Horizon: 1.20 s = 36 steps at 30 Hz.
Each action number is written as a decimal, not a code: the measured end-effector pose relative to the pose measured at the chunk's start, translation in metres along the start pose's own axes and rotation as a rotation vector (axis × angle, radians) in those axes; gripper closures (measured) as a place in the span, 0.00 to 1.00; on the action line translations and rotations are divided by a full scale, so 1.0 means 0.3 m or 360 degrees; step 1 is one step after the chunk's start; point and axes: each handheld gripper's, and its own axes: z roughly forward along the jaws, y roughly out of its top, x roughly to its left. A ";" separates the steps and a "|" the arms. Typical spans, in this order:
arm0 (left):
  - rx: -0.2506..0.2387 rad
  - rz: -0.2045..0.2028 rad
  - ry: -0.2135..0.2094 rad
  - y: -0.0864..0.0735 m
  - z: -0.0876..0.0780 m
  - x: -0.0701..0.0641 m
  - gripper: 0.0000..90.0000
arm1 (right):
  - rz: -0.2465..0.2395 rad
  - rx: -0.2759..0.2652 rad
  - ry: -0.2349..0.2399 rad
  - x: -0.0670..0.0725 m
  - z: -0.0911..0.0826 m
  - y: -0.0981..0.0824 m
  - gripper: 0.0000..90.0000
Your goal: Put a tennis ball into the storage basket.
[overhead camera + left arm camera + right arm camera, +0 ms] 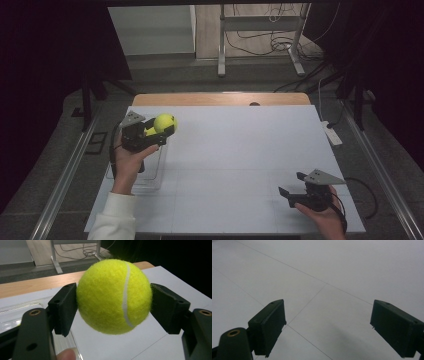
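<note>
Above white table [240, 165], left gripper [113, 298] clamps tennis ball [113, 296], seam near-upright

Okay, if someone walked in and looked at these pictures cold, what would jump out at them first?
The bright yellow tennis ball, gripped in the left gripper and held up over the table's left side, above a clear plastic tray. Next, the right gripper, its jaws wide apart with nothing between them, low at the near right of the white table.

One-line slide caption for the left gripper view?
Left gripper clamps a yellow tennis ball between its black pads above the white table.
</note>
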 end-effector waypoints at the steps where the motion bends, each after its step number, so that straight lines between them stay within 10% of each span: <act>1: -0.0001 0.0001 0.0002 0.000 -0.001 0.002 0.30 | 0.0001 0.0000 0.0000 0.000 0.000 0.000 0.15; 36: -0.0048 -0.0027 0.0144 0.001 -0.065 0.071 0.30 | 0.0000 0.0001 -0.0002 -0.001 0.000 -0.001 0.15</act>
